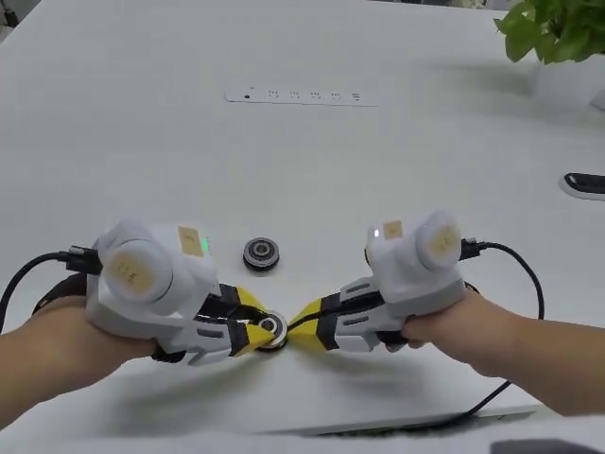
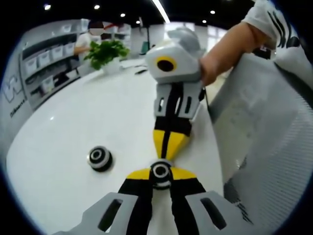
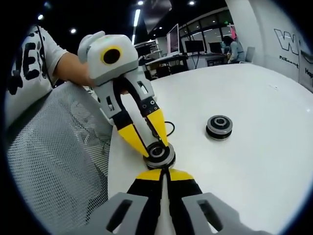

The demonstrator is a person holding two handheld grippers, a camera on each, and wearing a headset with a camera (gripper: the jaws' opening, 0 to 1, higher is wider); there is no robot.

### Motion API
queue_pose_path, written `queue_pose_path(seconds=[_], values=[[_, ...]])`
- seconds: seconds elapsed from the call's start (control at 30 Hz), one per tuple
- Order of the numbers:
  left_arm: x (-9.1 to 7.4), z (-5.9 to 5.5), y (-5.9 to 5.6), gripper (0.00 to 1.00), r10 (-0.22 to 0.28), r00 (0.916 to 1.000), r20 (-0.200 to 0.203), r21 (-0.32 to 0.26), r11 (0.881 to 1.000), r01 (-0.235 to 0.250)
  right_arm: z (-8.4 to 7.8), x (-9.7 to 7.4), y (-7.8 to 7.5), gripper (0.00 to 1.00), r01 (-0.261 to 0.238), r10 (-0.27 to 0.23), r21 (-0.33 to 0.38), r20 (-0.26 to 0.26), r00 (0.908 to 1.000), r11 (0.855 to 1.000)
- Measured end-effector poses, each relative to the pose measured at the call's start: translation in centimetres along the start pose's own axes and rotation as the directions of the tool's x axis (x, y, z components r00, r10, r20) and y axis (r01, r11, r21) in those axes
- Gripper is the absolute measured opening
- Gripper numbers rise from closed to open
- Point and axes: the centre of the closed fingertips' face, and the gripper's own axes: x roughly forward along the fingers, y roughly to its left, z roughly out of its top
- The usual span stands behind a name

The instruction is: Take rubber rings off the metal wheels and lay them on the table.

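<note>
A metal wheel point(image 1: 271, 328) with a black rubber ring sits low over the table's front part, between my two grippers. My left gripper point(image 1: 257, 331) is shut on this wheel point(image 2: 161, 171), one yellow finger on each side. From the opposite side my right gripper point(image 3: 164, 172) has its tips closed together at the near rim of the wheel point(image 3: 160, 154), pinching the black ring there. In the left gripper view the right gripper point(image 2: 166, 151) comes down from above onto the wheel. A second wheel point(image 1: 261, 253) with its ring on lies flat on the table, just beyond.
A white power strip point(image 1: 302, 96) lies far back at centre. A potted plant point(image 1: 558, 28) stands at the back right, with a dark flat object point(image 1: 584, 183) at the right edge. Cables trail from both grippers. The table's front edge point(image 1: 378, 421) is close.
</note>
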Motion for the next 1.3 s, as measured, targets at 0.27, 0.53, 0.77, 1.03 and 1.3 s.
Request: queue_pose_path(seconds=[0.27, 0.53, 0.77, 1.03, 1.3], values=[[0.0, 0.3, -0.4, 0.13, 0.006, 1.0000, -0.006, 0.023, 1.000, -0.006, 0.1, -0.1, -0.3, 0.00, -0.006, 0.003, 0.110, 0.031, 0.9995, 0.994], [0.0, 0.4, -0.5, 0.13, 0.008, 0.9999, -0.008, 0.029, 1.000, -0.007, 0.5, -0.7, -0.6, 0.00, -0.020, 0.003, 0.206, 0.084, 0.9965, 0.978], [0.0, 0.4, -0.5, 0.13, 0.008, 0.9999, -0.008, 0.024, 1.000, -0.007, 0.8, -0.8, -0.8, 0.00, -0.032, 0.001, 0.265, 0.117, 0.9931, 0.964], [0.1, 0.1, -0.2, 0.13, 0.018, 0.9997, -0.016, 0.025, 1.000, -0.017, 1.3, -1.0, -0.8, 0.00, -0.053, 0.004, 0.312, 0.157, 0.9876, 0.949], [0.1, 0.1, -0.2, 0.12, 0.023, 0.9995, -0.022, 0.027, 0.999, -0.023, 1.5, -1.1, -0.4, 0.00, -0.069, 0.014, 0.328, 0.167, 0.9858, 0.942]])
